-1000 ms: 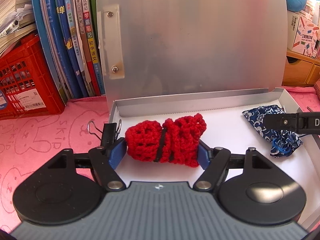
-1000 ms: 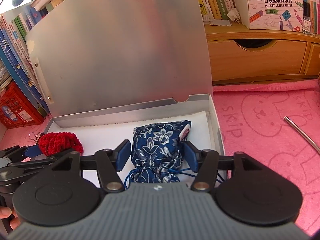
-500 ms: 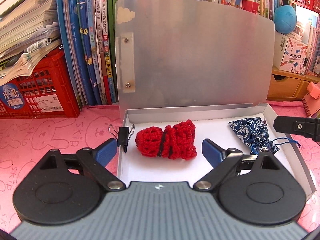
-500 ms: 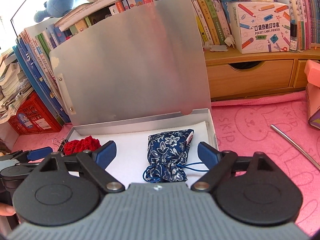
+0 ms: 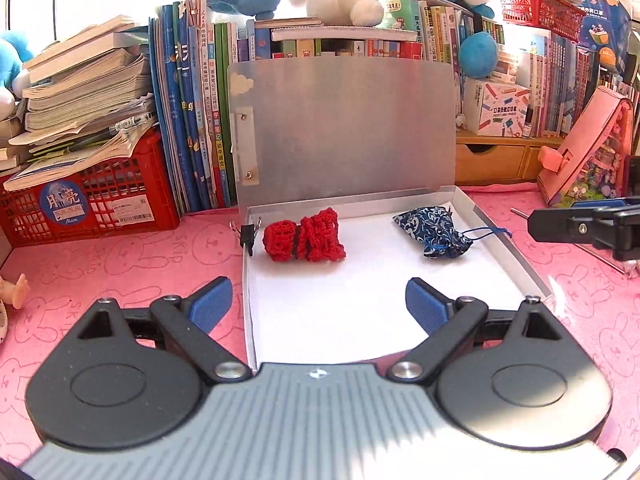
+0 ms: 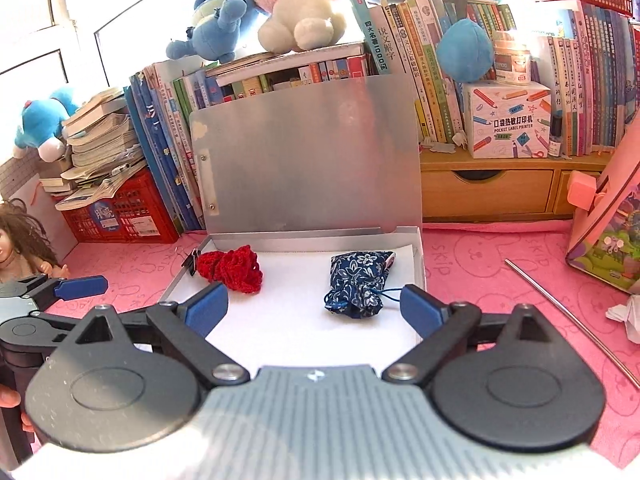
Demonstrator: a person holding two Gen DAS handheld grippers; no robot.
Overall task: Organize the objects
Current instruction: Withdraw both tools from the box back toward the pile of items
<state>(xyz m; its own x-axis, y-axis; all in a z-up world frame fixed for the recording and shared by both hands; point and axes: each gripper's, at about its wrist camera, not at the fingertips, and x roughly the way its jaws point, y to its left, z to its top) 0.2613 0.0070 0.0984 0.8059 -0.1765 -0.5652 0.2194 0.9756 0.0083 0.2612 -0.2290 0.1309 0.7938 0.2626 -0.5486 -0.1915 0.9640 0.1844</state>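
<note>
Now | both tools: left tool (image 5: 318, 298) and right tool (image 6: 314, 304) just opened, nothing held | red crochet bundle (image 5: 303, 235), blue flowered pouch (image 6: 359, 280): soft, light, best pinched across the middle

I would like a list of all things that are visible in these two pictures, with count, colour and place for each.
Crochet bundle: one, red, left part of the box floor.
Drawstring pouch: one, blue with white flowers, right part of the box floor.
Flat box: one, silver with white floor, on the pink cloth, lid upright.
Binder clip: one, black, on the box's left wall.
Cloth: one, pink with rabbit outlines, covers the table.
Crate: one, red, far left, under stacked books.
Metal rod: one, silver, on the cloth right of the box.
Printer carton: one, white, on the wooden drawer unit.
Plush toys: several, blue, white and pink, on top of the books.
Doll: one, far left.
Left gripper: jaws open, just opened, nothing between.
Right gripper: jaws open, just opened, nothing between.
</note>
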